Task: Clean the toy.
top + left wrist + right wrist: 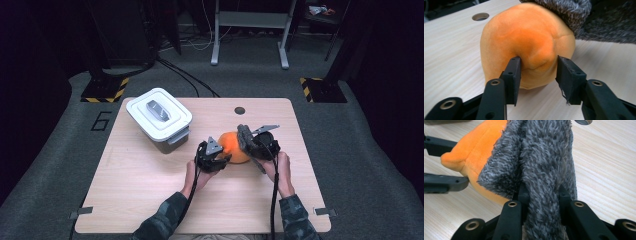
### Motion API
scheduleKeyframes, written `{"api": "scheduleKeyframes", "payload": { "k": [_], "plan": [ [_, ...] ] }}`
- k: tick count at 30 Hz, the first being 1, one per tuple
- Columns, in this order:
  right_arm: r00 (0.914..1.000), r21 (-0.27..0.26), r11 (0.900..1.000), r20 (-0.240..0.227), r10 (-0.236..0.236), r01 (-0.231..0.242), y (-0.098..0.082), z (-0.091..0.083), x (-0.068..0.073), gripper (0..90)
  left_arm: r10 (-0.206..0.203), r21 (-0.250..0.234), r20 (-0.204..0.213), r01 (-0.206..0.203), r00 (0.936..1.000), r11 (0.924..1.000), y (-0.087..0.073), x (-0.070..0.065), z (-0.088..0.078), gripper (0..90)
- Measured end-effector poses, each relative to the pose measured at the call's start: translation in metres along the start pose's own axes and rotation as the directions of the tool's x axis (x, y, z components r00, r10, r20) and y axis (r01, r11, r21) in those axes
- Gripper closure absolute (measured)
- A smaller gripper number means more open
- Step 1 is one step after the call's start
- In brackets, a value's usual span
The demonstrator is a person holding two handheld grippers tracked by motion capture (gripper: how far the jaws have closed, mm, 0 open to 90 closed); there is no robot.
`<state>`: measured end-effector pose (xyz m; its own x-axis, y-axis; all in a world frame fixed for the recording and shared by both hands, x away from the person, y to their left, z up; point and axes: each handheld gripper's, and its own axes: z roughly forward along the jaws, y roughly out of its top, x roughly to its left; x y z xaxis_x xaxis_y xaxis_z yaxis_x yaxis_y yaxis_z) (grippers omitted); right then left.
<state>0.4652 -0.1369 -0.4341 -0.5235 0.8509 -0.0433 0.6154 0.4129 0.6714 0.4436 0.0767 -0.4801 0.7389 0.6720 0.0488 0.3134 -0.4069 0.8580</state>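
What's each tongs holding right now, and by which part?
Right tongs clamp the plush toy's grey furry part. Left tongs straddle a bulge on its orange body, not clearly pinching it.

In the left gripper view the grey furry part [579,17] of the orange plush toy [529,42] runs off the top and right edges. In the right gripper view that grey fur [544,170] covers the right gripper's [541,195] pads and hides much of the orange body. In the high view both grippers cover the toy's sides [232,146], and what the white lidded box [159,118] holds cannot be told.
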Motion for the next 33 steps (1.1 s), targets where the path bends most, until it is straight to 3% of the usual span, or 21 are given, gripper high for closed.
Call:
{"api": "scheduleKeyframes", "payload": {
  "k": [4,9,12,17,20,22,24,26,27,28,30,33],
  "plan": [
    [0.9999,-0.009,1.0,0.005,0.012,-0.012,0.0,0.0,0.0,73.0,-0.019,-0.008,-0.001,0.019,0.9998,0.9998,-0.002,0.002,0.004,75.5],
    [0.9997,-0.037,0.999,0.018,0.016,-0.015,0.0,-0.008,-0.001,73.0,-0.07,-0.018,0.027,0.071,0.9972,0.9973,0.002,0.004,-0.001,80.7],
    [0.9996,-0.058,0.998,0.018,0.023,-0.022,0.001,-0.021,0.003,73.0,-0.124,-0.028,0.05,0.126,0.991,0.9917,0.007,0.004,-0.007,81.2],
    [0.9994,-0.081,0.996,-0.005,-0.033,0.033,0.006,-0.036,0.021,73.0,-0.187,-0.048,0.089,0.192,0.9783,0.9803,0.014,0.001,-0.019,81.2],
    [0.9976,-0.054,0.996,0.025,-0.064,0.066,0.008,-0.028,0.028,73.1,-0.188,-0.034,0.089,0.191,0.9782,0.9809,0.01,0.001,-0.018,80.8],
    [0.9982,-0.04,0.997,0.007,-0.059,0.06,0.009,-0.02,0.027,73.2,-0.173,-0.031,0.072,0.175,0.9823,0.9841,0.007,0.004,-0.016,77.8],
    [0.9992,-0.044,0.998,-0.012,-0.038,0.038,0.01,-0.015,0.024,73.1,-0.146,-0.034,0.051,0.148,0.9879,0.9884,0.007,0.005,-0.017,67.6],
    [0.9991,-0.047,0.998,-0.001,-0.043,0.043,0.012,-0.012,0.022,73.2,-0.126,-0.031,0.032,0.127,0.9916,0.9915,0.009,0.004,-0.017,55.5],
    [0.9989,-0.047,0.998,-0.012,-0.046,0.046,0.012,-0.012,0.021,73.3,-0.102,-0.034,0.033,0.103,0.9943,0.9941,0.009,0.004,-0.017,49.6],
    [0.999,-0.046,0.998,-0.018,-0.042,0.041,0.013,-0.012,0.021,73.2,-0.103,-0.033,0.037,0.104,0.994,0.994,0.009,0.004,-0.015,47.3],
    [0.9988,-0.05,0.998,-0.02,-0.044,0.043,0.014,-0.011,0.021,73.3,-0.069,-0.014,0.031,0.069,0.9971,0.9975,0.009,0.005,-0.011,47.2],
    [0.9985,-0.053,0.997,-0.02,-0.051,0.05,0.014,-0.009,0.021,73.2,-0.068,-0.016,0.019,0.069,0.9975,0.9975,0.007,0.005,-0.008,62.3]
  ]
}}
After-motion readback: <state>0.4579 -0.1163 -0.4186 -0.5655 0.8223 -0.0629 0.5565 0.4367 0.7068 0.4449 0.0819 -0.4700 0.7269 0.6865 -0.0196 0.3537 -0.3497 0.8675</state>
